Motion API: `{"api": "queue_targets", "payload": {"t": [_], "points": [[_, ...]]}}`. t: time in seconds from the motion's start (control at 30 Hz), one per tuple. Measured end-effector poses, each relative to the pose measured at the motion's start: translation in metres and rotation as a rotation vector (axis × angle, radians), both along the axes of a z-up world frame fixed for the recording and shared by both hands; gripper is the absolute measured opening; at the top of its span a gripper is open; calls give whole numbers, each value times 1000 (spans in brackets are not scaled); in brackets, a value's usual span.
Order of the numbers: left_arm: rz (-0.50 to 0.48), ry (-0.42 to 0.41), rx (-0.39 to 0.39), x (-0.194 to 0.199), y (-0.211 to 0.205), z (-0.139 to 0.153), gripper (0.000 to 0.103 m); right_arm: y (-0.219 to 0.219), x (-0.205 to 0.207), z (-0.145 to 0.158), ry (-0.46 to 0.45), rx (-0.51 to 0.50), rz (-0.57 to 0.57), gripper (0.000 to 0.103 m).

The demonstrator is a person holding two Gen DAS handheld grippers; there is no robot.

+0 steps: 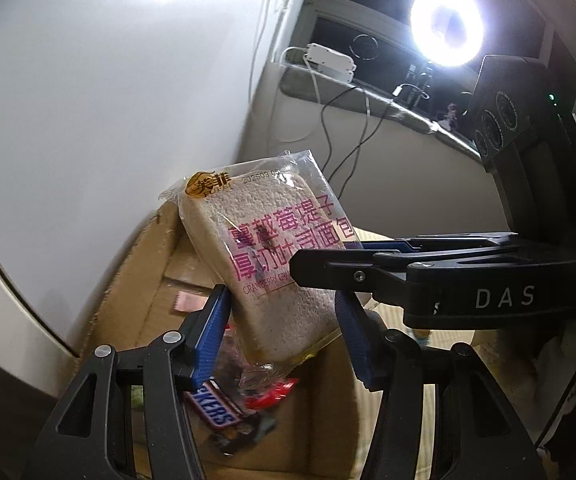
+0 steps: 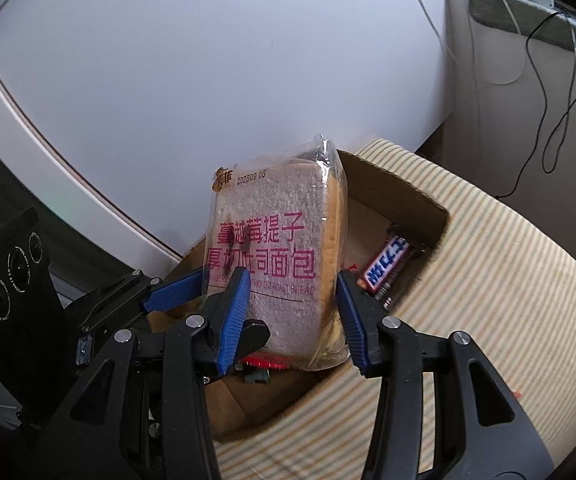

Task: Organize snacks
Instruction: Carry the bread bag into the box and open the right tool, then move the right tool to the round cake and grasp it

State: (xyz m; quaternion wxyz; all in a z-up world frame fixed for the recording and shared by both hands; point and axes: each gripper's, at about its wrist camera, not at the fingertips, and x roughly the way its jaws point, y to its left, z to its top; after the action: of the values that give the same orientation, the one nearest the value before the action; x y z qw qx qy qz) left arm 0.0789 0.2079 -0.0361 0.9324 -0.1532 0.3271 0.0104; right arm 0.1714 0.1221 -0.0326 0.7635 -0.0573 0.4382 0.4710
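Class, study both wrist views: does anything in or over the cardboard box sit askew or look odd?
Yes. The packaged toast bread stands on end, tilted, over the cardboard box, with both tools at it, while the Snickers bar lies flat inside.

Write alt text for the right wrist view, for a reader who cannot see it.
A clear-wrapped slice of toast bread stands upright over an open cardboard box, between the blue-padded fingers of the right gripper. The left gripper reaches in from the left. A Snickers bar lies in the box, which sits on striped fabric.
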Motion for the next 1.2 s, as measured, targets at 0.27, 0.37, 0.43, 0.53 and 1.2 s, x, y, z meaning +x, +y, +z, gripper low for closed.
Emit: {"api": "queue_targets", "payload": {"t": [0.27, 0.37, 0.43, 0.53, 1.2], "points": [[21, 29, -9, 7, 13, -12, 53, 15, 4, -12, 20, -15, 18, 46], [27, 39, -12, 14, 12, -15, 53, 18, 4, -17, 24, -21, 19, 46], [30, 46, -12, 19, 11, -16, 53, 19, 4, -18, 25, -25, 19, 46], [34, 53, -9, 23, 9, -18, 53, 20, 4, -20, 25, -30, 15, 46], [38, 76, 62, 27, -7, -14, 51, 17, -4, -4, -68, -54, -34, 68]]}}
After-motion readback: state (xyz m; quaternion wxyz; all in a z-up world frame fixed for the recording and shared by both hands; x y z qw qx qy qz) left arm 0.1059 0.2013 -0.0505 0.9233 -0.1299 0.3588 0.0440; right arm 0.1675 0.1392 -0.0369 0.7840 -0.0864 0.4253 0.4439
